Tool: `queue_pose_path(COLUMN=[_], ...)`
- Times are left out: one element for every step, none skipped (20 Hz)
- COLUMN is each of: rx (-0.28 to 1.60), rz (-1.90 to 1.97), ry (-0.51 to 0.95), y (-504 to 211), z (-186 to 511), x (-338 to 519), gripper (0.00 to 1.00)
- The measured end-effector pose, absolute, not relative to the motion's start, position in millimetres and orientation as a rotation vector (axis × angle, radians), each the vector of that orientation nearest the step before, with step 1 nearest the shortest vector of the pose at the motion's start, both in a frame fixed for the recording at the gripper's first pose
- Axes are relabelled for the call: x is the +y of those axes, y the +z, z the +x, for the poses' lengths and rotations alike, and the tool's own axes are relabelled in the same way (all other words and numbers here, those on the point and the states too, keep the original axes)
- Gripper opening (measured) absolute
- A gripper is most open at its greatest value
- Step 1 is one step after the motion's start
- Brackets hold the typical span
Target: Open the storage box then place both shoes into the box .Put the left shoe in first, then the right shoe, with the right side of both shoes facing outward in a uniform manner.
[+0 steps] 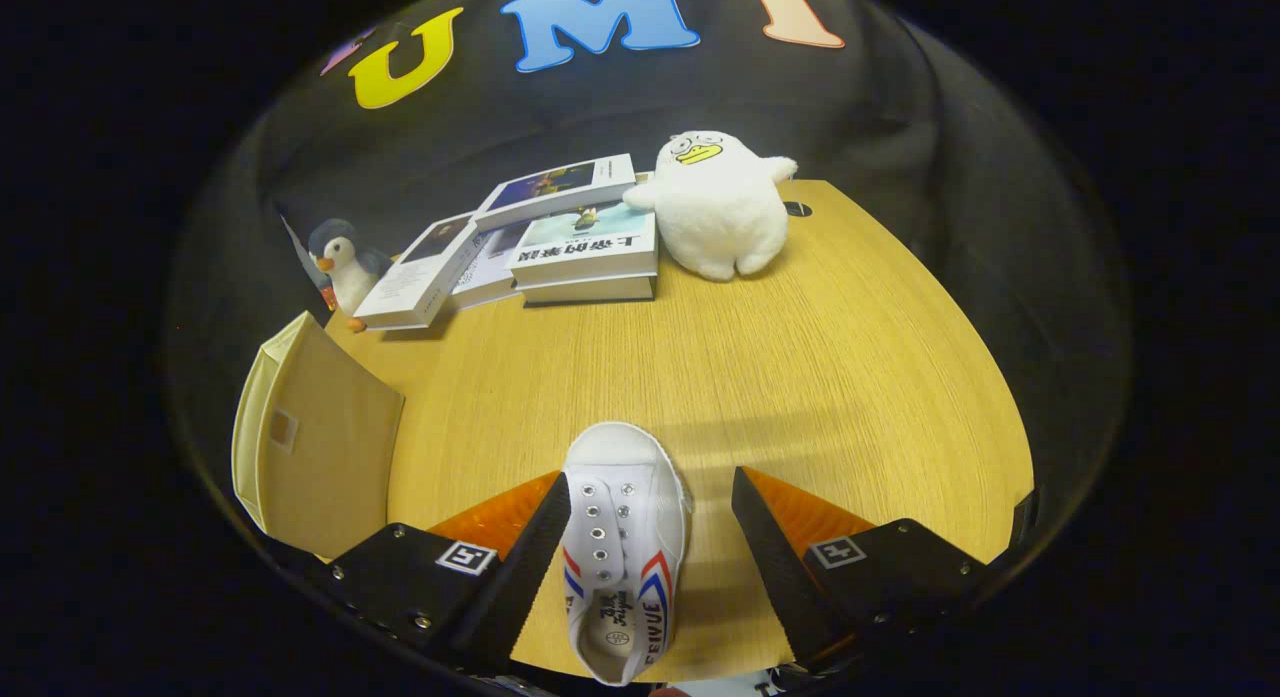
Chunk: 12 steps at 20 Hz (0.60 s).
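Note:
A white canvas shoe [622, 547] with red and blue side stripes lies on the wooden table [800, 377], toe pointing away from me. It sits between my gripper's [650, 497] fingers, close against the left finger [530, 557], with a wide gap to the right finger [770, 547]. The gripper is open and does not press on the shoe. A beige storage box [315, 447] stands left of the left finger, its lid flap raised; its inside is hidden.
At the table's far side lie several books [560, 242], some stacked. A white duck plush [720, 202] stands right of them and a small penguin plush [340, 262] left of them. Bare tabletop stretches ahead and to the right.

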<state>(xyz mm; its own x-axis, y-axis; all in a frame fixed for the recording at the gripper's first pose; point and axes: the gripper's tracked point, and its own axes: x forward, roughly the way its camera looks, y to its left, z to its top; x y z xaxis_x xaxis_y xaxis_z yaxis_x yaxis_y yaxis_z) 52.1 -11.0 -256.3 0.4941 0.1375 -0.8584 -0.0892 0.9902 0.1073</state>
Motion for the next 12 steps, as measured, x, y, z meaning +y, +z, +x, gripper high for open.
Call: queue_pose_path(rx=[1.061, 1.079, 1.094, 1.109, 1.124, 1.138, 1.136, 1.140, 1.154, 1.167, 1.179, 1.195], rz=[0.025, 0.000, -0.020, -0.039, -0.057, -0.071, -0.059, -0.050, -0.047, -0.046, -0.050, -0.061], ry=[0.132, 0.127, 0.124, 0.121, 0.118, 0.117, 0.120, 0.118, 0.123, 0.131, 0.143, 0.153], y=[-264, -270, -275, -280, -284, -287, -287, -288, -289, -290, -292, -294], z=[48, 44, 40, 37, 33, 29, 29, 29, 27, 25, 22, 18], x=[-17, -21, -25, -28, -31, -34, -33, -32, -31, -30, -28, -27], gripper=[0.98, 0.98, 0.98, 0.98, 0.98, 0.98, 0.98, 0.99, 0.98, 0.98, 0.98, 0.98])
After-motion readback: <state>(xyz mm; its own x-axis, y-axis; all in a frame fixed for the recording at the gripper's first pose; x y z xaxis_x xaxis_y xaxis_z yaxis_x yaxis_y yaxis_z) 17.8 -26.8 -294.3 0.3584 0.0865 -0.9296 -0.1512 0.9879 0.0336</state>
